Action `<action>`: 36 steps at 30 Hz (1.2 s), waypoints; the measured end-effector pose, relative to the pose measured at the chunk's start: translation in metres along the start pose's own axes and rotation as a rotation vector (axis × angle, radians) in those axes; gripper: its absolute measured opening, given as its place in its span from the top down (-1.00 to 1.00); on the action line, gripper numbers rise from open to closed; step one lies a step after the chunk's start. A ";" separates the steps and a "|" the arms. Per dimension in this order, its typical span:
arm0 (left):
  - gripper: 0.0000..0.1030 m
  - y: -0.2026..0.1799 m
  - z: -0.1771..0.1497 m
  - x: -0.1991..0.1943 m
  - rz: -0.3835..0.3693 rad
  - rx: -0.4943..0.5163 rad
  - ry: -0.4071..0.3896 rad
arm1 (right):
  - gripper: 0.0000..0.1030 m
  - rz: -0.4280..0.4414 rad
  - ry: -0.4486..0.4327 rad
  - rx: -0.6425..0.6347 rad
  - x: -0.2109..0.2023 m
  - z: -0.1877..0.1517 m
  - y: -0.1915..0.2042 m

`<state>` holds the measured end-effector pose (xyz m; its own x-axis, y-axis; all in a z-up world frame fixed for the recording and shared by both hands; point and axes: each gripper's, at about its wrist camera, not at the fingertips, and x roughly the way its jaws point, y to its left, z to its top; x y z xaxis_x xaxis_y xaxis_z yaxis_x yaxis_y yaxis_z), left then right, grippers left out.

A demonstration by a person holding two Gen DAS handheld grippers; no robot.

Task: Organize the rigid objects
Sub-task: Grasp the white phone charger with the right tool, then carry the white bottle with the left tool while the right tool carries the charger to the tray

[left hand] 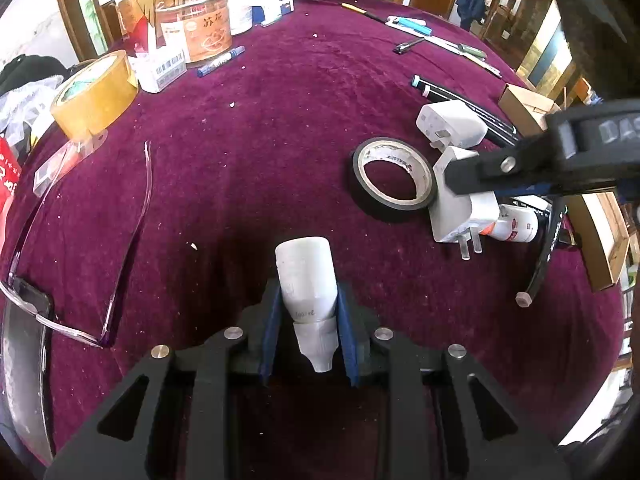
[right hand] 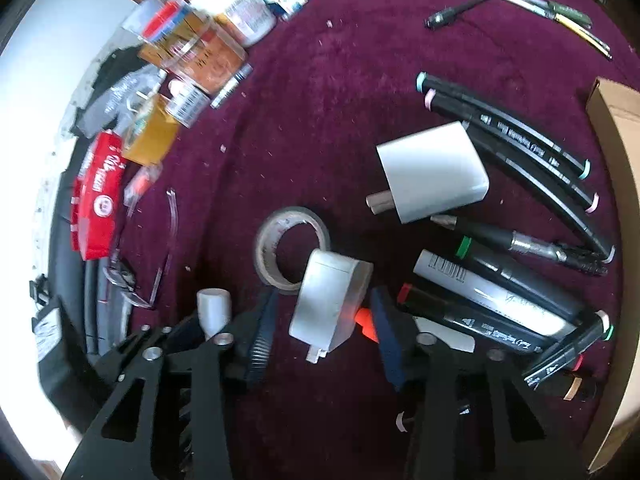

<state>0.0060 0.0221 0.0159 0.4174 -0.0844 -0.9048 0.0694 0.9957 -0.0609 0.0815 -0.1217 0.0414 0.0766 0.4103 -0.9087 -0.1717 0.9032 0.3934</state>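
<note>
My left gripper [left hand: 307, 312] is shut on a small white plastic bottle [left hand: 306, 280], held base forward above the purple cloth. My right gripper [right hand: 320, 316] is open, its jaws on either side of a white plug adapter [right hand: 330, 306] that lies on the cloth; the same adapter shows in the left wrist view [left hand: 460, 208] under the right gripper's finger [left hand: 500, 168]. A second white charger [right hand: 432, 170] lies just beyond. A black tape roll [right hand: 292, 248] lies beside the adapter and also shows in the left wrist view [left hand: 394, 178].
Several black markers [right hand: 520, 152] lie right of the chargers. A cardboard box [right hand: 620, 152] stands at the right edge. Clear glasses [left hand: 80, 248], a brown tape roll [left hand: 96, 96], tins and boxes [left hand: 200, 28] crowd the left and back. Pens [left hand: 440, 36] lie far back.
</note>
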 end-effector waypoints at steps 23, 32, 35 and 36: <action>0.54 0.000 -0.012 -0.022 -0.019 -0.095 -0.053 | 0.61 0.160 -0.126 -0.153 -0.046 -0.046 0.017; 0.53 -0.016 -0.021 -0.040 -0.001 -0.120 -0.066 | 0.60 0.214 -0.122 -0.187 -0.055 -0.058 0.012; 0.54 -0.024 -0.023 -0.045 0.004 -0.123 -0.073 | 0.60 0.222 -0.122 -0.191 -0.059 -0.062 0.006; 0.53 -0.026 -0.023 -0.046 0.005 -0.125 -0.074 | 0.60 0.228 -0.120 -0.187 -0.059 -0.063 0.004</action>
<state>-0.0361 0.0008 0.0491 0.4836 -0.0771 -0.8719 -0.0440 0.9927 -0.1122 0.0149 -0.1506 0.0879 0.1290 0.6213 -0.7728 -0.3748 0.7521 0.5421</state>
